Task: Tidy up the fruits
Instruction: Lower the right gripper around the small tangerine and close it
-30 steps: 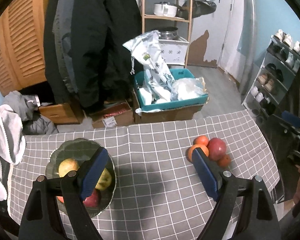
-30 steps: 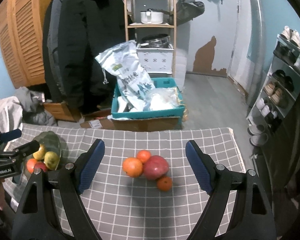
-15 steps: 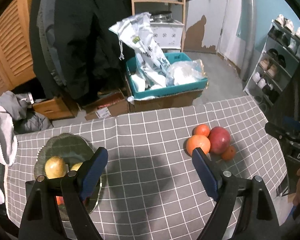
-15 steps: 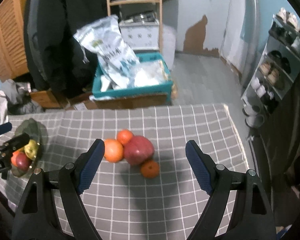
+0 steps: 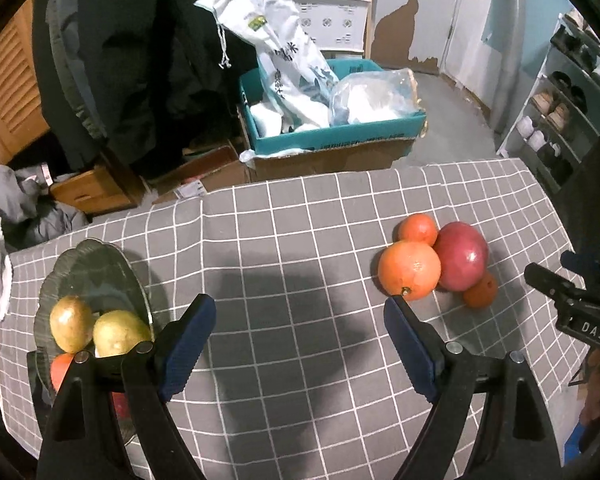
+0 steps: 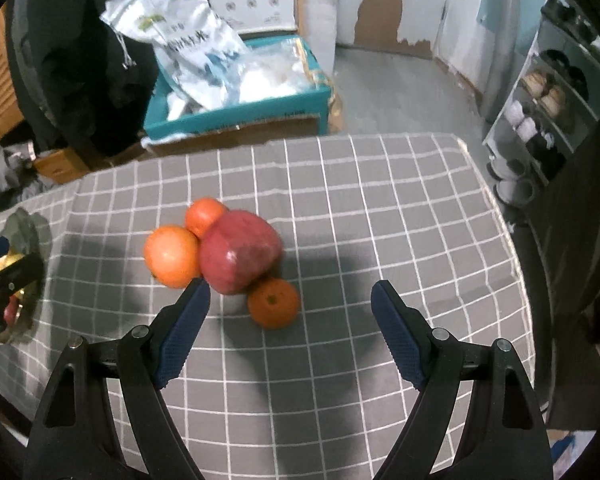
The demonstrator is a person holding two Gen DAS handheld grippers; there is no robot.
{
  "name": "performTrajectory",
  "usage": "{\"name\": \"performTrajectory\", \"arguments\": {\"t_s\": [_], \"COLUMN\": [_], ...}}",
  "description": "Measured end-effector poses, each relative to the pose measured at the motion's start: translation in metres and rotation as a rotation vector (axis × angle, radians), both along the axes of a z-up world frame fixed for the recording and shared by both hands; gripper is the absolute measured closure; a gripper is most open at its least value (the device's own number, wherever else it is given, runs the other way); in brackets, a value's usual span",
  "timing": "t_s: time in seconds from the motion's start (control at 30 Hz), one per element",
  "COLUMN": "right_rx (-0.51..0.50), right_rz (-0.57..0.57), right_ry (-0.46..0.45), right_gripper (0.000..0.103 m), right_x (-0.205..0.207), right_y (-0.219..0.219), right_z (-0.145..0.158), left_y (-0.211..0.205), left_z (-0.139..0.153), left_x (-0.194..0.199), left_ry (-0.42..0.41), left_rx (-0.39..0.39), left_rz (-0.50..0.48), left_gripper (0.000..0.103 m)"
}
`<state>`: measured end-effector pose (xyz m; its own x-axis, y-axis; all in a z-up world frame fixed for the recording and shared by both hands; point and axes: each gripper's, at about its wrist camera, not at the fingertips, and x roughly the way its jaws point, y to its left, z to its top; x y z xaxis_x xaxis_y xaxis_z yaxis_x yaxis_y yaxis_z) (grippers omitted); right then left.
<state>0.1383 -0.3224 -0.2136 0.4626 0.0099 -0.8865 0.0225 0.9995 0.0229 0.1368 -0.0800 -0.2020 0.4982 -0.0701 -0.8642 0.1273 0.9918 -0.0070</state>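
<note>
Both spread wide — the left hand-held gripper (image 5: 296, 320) and the right hand-held gripper (image 6: 290, 304). The right hangs over the small orange (image 6: 273, 303) beside the red apple (image 6: 239, 255).

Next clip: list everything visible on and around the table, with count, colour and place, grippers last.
oranges: 3, orange, clustered on the cloth around the big red fruit
red fruit: 1, red, cluster centre
glass plate: 1, greenish, table's left end
yellow fruits: 2, on the plate
reddish fruits: at least 2, on the plate, partly hidden
tablecloth: 1, grey check
teal box: 1, floor behind, holding white bags
left gripper: open, above the cloth
right gripper: open, over the cluster
</note>
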Motion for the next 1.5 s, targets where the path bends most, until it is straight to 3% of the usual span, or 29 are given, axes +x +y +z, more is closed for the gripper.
{"name": "performTrajectory", "arguments": {"t_s": [0.53,0.77,0.9,1.03,1.5], "right_rx": [-0.017,0.01,0.029,0.048,0.061], "right_rz": [0.03,0.049,0.06,0.07,-0.042], "right_ry": [0.132,0.176,0.177,0.179,0.122], "right_gripper": [0.02,0.036,0.043,0.058,0.059], "right_x": [0.019,0.021,0.021,0.023,0.025], "right_y": [0.007,0.008,0.008,0.009,-0.028], "right_z": [-0.062,-0.082,-0.086,-0.088,-0.068], "left_y": [-0.011,-0.019,-0.029,-0.037,-0.069], "left_z": [-0.045,-0.054,-0.056,-0.06,-0.071], "left_x": [0.017,0.024,0.027,0.03,0.035], "left_ry": [0.071,0.091,0.095,0.106,0.126], "left_rx": [0.024,0.019,0.02,0.018,0.009], "left_rz": [-0.003,-0.019,-0.043,-0.062,-0.121], "left_gripper": [0.016,0.016,0.016,0.016,0.016]}}
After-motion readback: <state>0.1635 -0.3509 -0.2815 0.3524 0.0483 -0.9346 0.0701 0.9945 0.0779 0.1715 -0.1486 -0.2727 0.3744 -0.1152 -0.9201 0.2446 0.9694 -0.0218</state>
